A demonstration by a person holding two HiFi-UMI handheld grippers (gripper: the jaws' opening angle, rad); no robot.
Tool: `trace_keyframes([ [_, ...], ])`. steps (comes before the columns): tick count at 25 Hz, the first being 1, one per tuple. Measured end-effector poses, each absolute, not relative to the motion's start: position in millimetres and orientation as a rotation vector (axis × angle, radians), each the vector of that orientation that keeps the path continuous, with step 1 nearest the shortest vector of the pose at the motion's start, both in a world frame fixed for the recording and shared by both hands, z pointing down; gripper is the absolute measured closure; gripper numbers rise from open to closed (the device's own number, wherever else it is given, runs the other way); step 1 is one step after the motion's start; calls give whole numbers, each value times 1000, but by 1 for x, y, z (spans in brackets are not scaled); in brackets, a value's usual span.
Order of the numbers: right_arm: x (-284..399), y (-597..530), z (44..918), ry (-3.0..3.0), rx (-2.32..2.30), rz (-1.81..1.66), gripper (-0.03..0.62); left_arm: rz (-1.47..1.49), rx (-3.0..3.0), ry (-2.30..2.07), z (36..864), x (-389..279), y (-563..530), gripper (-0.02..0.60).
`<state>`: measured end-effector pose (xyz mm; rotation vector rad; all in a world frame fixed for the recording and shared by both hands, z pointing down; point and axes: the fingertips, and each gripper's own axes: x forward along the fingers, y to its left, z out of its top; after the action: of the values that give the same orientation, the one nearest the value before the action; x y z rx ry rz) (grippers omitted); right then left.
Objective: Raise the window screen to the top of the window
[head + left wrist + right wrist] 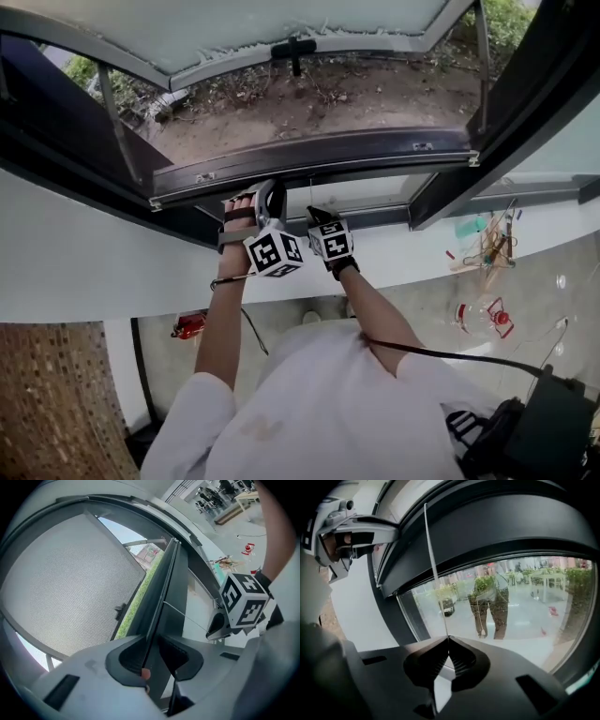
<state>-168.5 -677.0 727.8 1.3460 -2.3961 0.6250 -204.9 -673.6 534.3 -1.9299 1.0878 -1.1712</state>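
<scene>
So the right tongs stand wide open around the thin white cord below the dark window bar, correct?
No. The right tongs are shut on the thin white cord, not wide open around it; the right gripper view shows their tips meeting on it below the dark window bar.

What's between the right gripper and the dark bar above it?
A thin white cord, pinched in the right gripper, runs up to the dark bar; the right gripper view shows it.
</scene>
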Motion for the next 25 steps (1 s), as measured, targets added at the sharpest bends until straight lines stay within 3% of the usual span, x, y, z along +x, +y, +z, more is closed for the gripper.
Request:
trace_keyframes([
  [5, -168, -660, 733, -2506, 1330, 693, 592, -1119, -1889, 1219, 534, -204, -674, 494],
  [12, -150, -646, 744, -2454, 1362, 673, 594, -1315, -1802, 1061, 537, -202, -676, 522],
  [21, -130, -619, 738, -2413, 1376, 588, 594, -1128, -1851, 1155, 527, -203, -672, 515],
  [25, -128, -594, 765, -2313, 1309, 604, 595, -843, -1845, 1310, 468, -204, -670, 494],
])
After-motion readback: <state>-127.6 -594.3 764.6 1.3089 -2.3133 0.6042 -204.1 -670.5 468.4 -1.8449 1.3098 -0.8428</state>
